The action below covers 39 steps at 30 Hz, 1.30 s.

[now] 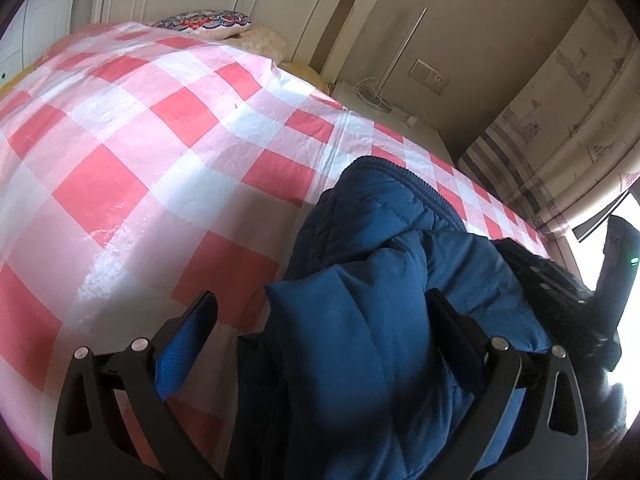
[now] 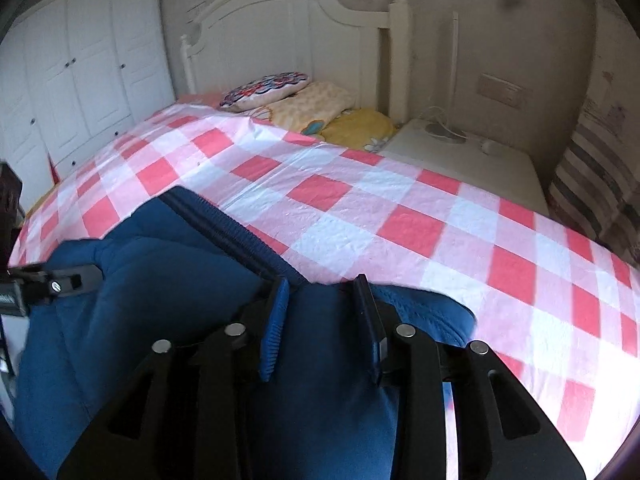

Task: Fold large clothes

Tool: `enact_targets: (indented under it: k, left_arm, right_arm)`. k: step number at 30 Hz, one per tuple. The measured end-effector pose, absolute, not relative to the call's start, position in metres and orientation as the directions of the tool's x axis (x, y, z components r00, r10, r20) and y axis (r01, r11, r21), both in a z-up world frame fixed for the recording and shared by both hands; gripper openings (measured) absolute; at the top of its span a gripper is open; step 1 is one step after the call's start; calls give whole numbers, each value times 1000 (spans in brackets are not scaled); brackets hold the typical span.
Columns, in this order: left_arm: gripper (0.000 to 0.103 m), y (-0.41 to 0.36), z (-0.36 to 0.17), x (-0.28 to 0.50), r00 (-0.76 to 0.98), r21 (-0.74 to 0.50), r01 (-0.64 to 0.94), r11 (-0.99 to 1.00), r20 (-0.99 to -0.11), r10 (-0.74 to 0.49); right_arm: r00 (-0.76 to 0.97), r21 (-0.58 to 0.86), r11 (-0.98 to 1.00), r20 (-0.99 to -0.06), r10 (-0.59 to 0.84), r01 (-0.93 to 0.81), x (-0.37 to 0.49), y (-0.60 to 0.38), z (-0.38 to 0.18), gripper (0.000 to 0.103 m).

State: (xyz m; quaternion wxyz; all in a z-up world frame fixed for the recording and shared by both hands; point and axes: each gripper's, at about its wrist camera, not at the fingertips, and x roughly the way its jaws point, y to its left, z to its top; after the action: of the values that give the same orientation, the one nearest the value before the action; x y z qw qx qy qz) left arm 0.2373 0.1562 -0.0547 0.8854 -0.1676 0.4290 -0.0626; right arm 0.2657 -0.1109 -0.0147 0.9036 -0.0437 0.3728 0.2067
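Right wrist: right gripper around blue jacket

A pink-and-white checked bedspread covers the bed. At twelve o'clock stands a white headboard, with a patterned cushion and yellow blanket below it. White wardrobe at ten o'clock; white nightstand at two.

Readable text: none is showing in either view.
Wall socket plate, upper right of the left wrist view: no lettering is resolving.
Patterned cushion, upper middle of the right wrist view: only a pattern is showing, no words.
Blue jacket, lower left of the right wrist view: no label or brand is showing.
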Motion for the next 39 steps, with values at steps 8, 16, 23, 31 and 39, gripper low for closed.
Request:
enact_targets:
  k: [8, 16, 23, 31, 39]
  left_arm:
    - [101, 152, -52, 235, 635, -310, -37, 950, -741, -217]
    - [101, 138, -45, 227, 648, -172, -39, 984, -754, -106]
    - [101, 138, -44, 223, 657, -154, -38, 987, -748, -91]
    - [101, 137, -43, 222, 661, -139, -38, 990, -746, -79]
    - [101, 149, -41, 196, 613, -196, 13, 980, -773, -163]
  right_arm:
    - [664, 30, 883, -647, 375, -469, 163, -91, 16, 50]
    - [686, 50, 914, -644, 338, -403, 118, -100, 17, 59]
    - [684, 165, 906, -606, 406, -390, 79, -120, -13, 75]
    - [611, 301, 878, -633, 476, -373, 73, -135, -22, 93]
    - [502, 475, 804, -628, 595, -358, 70, -144, -36, 97]
